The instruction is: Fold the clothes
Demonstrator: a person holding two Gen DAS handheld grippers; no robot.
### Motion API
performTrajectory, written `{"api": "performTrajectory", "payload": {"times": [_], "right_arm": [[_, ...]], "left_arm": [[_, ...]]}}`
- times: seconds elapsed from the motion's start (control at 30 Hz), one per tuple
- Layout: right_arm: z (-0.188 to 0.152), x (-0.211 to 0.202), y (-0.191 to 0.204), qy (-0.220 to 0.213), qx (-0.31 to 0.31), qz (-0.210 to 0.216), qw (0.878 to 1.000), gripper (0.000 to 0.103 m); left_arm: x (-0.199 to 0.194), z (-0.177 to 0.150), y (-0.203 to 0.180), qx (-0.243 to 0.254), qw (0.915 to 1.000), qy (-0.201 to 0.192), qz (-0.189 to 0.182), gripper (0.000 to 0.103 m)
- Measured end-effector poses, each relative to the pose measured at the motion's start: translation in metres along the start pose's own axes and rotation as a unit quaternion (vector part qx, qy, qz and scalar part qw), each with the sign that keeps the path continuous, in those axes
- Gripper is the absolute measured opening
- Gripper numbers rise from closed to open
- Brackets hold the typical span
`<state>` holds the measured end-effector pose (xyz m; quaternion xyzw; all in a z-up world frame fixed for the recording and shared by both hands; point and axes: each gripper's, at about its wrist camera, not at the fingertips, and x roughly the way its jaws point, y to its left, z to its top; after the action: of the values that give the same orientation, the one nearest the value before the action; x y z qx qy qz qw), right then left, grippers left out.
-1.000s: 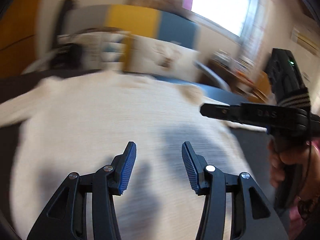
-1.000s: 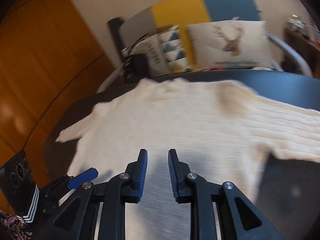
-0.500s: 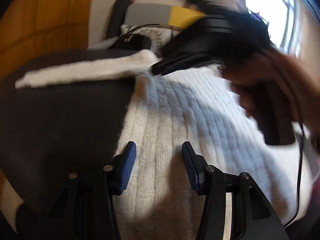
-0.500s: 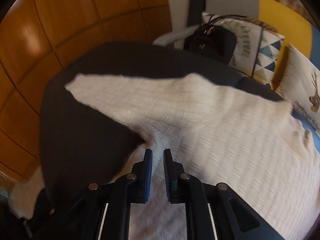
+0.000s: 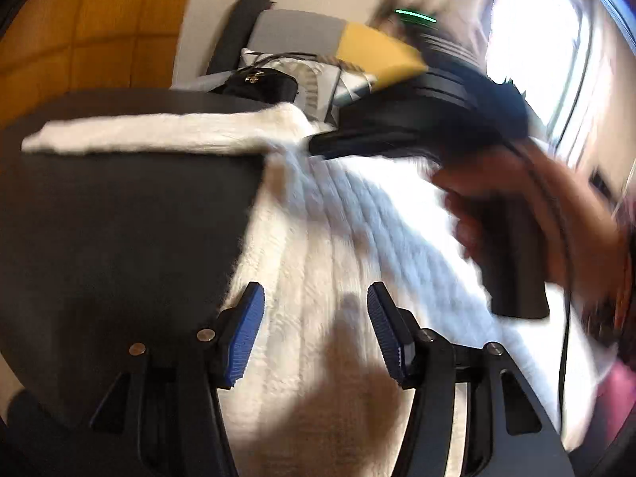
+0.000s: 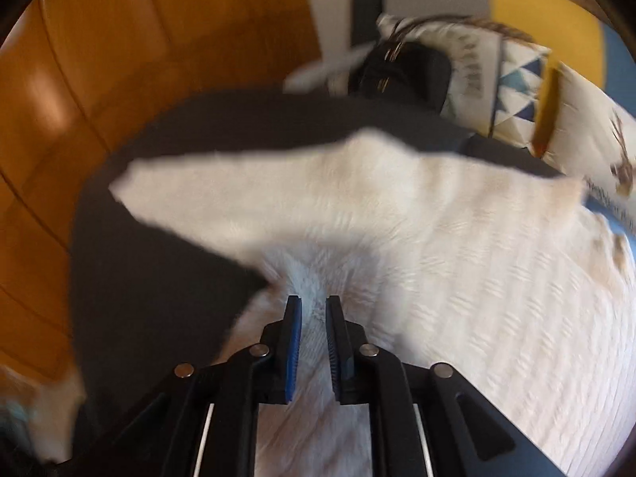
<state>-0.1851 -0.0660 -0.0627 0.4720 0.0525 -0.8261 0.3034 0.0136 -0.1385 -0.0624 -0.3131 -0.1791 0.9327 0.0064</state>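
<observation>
A white knitted sweater lies flat on a dark table, one sleeve stretched out to the left. My left gripper is open, hovering over the sweater's left side edge near the hem. My right gripper has its jaws nearly closed, pinching the sweater at the armpit below the sleeve. In the left wrist view the right gripper's body and the hand holding it reach over the sweater.
A sofa with patterned cushions and a black handbag stands behind the table. Wooden floor lies to the left. A bright window is at the right.
Both grippers swung to the sweater's left side. The right gripper's jaws narrowed and closed on the fabric at the armpit. The left gripper stayed open.
</observation>
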Motion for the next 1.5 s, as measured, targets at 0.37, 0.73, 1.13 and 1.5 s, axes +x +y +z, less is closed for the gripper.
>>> {"api": "performTrajectory", "payload": {"times": [0.37, 0.73, 1.13, 1.5], "right_arm": [[-0.079, -0.042, -0.006, 0.006, -0.021, 0.013, 1.0, 0.023], [-0.151, -0.119, -0.035, -0.004, 0.007, 0.05, 0.999, 0.023], [-0.235, -0.155, -0.066, -0.03, -0.019, 0.015, 0.999, 0.022], [-0.257, -0.131, 0.003, -0.045, -0.21, -0.003, 0.977, 0.026]], "left_arm": [[-0.015, 0.034, 0.052, -0.046, 0.9967, -0.009, 0.067, 0.057], [0.031, 0.01, -0.06, 0.139, 0.986, 0.089, -0.025, 0.057], [0.036, 0.015, -0.044, 0.199, 0.9758, 0.091, 0.0, 0.092], [0.034, -0.007, -0.068, 0.26, 0.962, 0.084, -0.004, 0.093]]}}
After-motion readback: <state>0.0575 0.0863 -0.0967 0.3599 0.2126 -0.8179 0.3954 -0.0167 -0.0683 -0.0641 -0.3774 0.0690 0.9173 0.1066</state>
